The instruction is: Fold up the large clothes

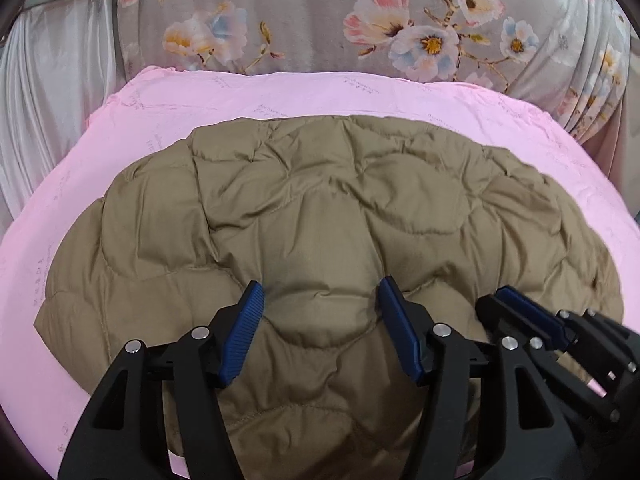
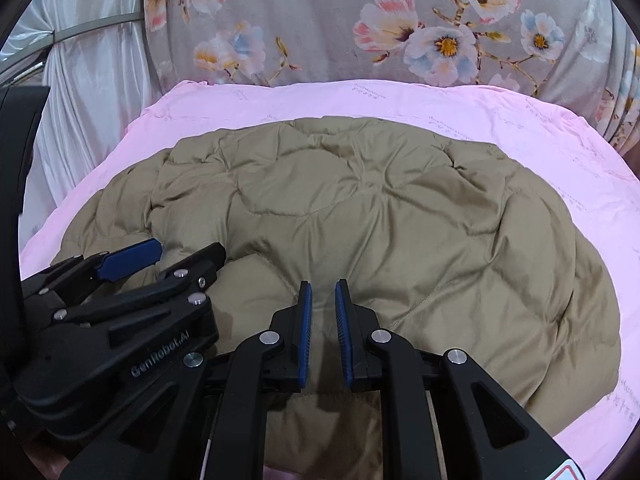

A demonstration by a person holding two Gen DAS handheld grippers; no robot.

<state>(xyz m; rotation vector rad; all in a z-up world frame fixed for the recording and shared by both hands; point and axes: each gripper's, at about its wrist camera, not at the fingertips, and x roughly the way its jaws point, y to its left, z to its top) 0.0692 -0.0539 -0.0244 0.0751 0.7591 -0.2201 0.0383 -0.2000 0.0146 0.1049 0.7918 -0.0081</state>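
My left claw (image 1: 320, 292) stands wide open, released, both blue pads (image 1: 242, 332) apart over the near part of the jacket (image 1: 320, 208). Whether the tips press the fabric or hang just above it, I cannot tell. My right claw (image 2: 323, 292) is drawn in to a narrow gap, its pads (image 2: 306, 332) nearly parallel. A ridge of jacket fabric appears to rise between them, but I cannot confirm a grip. The two claws sit close side by side: the right one shows at the right edge of the left view, the left one (image 2: 180, 256) at the left edge of the right view.

The jacket, tan and quilted, lies spread and puffy on a pink sheet (image 1: 360, 96), which shows around it on the left, right and far sides. Its near edge is cut off beneath my claws.

Beyond the sheet stands a grey floral cover (image 1: 320, 20). At far left hangs a pale satin curtain (image 1: 52, 100), its upper part distorted by the lens.
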